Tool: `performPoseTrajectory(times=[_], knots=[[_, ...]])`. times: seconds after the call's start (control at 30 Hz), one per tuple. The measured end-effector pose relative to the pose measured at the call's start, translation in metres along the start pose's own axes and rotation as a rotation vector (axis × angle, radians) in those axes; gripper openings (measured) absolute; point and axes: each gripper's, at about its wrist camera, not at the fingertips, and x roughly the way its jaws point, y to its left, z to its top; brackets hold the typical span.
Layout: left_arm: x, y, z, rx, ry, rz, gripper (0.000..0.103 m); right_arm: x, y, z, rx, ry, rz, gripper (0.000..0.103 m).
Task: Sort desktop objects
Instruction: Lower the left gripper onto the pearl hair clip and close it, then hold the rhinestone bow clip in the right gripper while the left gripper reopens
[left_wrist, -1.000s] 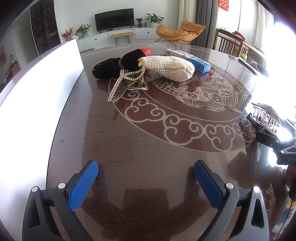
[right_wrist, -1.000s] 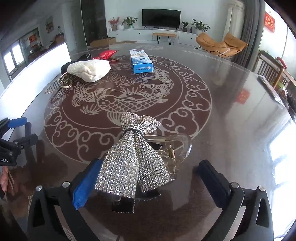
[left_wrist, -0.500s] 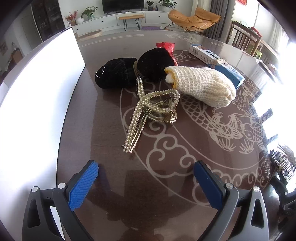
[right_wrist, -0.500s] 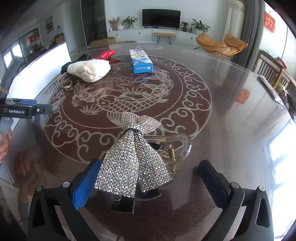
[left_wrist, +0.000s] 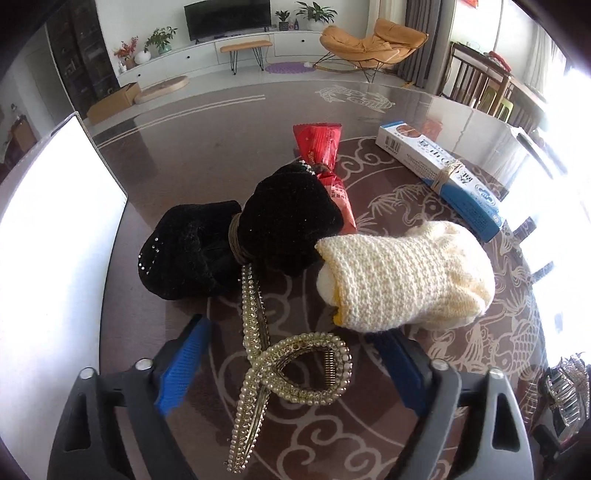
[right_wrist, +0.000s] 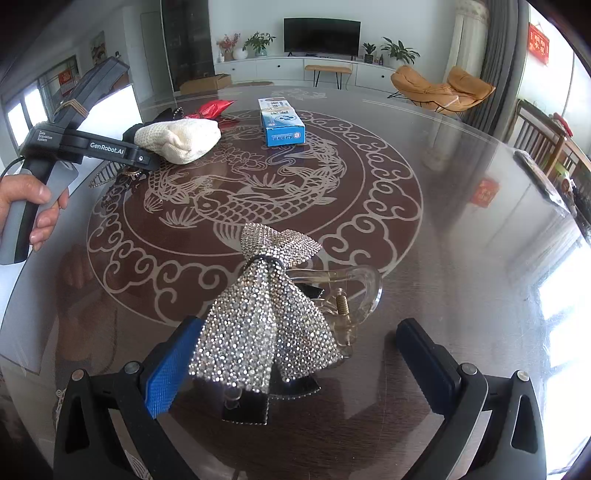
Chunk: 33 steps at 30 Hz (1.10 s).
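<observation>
A pearl-studded hair clip lies on the dark patterned table, between the blue pads of my left gripper. Its jaws are closing, and neither pad touches the clip. Just beyond lie a black velvet bow, a cream knitted pouch, a red snack packet and a blue-and-white box. In the right wrist view my right gripper stands open around a rhinestone bow clip. The bow's edge lies against the left pad; the right finger is well apart from it.
A white sheet covers the table's left side. A hand holds the left tool at the left of the right wrist view, above the cream pouch. The box sits mid-table. Chairs stand beyond the table's right edge.
The left gripper has travelled forward to the pile, so the pearl clip now lies between its pads, and its jaws have narrowed. The right gripper and rhinestone bow have not moved.
</observation>
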Motion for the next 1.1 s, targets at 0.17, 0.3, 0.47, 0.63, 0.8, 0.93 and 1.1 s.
performPoseTrajectory(times=[0.17, 0.3, 0.47, 0.63, 0.8, 0.93, 1.1], knots=[[-0.017, -0.008, -0.025, -0.004, -0.038, -0.018, 0.044, 0.000, 0.000, 0.000, 0.000, 0.000, 0.000, 0.103], [-0.040, -0.030, -0.069, 0.002, -0.061, -0.007, 0.044, 0.000, 0.000, 0.000, 0.000, 0.000, 0.000, 0.103], [-0.062, -0.061, -0.108, 0.000, -0.095, 0.004, 0.046, 0.000, 0.000, 0.000, 0.001, 0.000, 0.001, 0.103], [-0.059, -0.061, -0.116, -0.016, -0.131, 0.029, 0.068, 0.001, 0.000, 0.000, 0.001, 0.000, 0.001, 0.103], [-0.052, -0.063, -0.112, -0.011, -0.091, 0.014, 0.099, 0.001, 0.000, 0.000, 0.001, 0.001, 0.001, 0.103], [-0.052, -0.063, -0.114, -0.012, -0.092, 0.008, 0.100, 0.001, 0.000, 0.000, 0.001, 0.000, 0.001, 0.103], [-0.053, -0.063, -0.115, -0.011, -0.093, 0.008, 0.100, 0.000, 0.000, 0.000, 0.001, 0.000, 0.001, 0.103]])
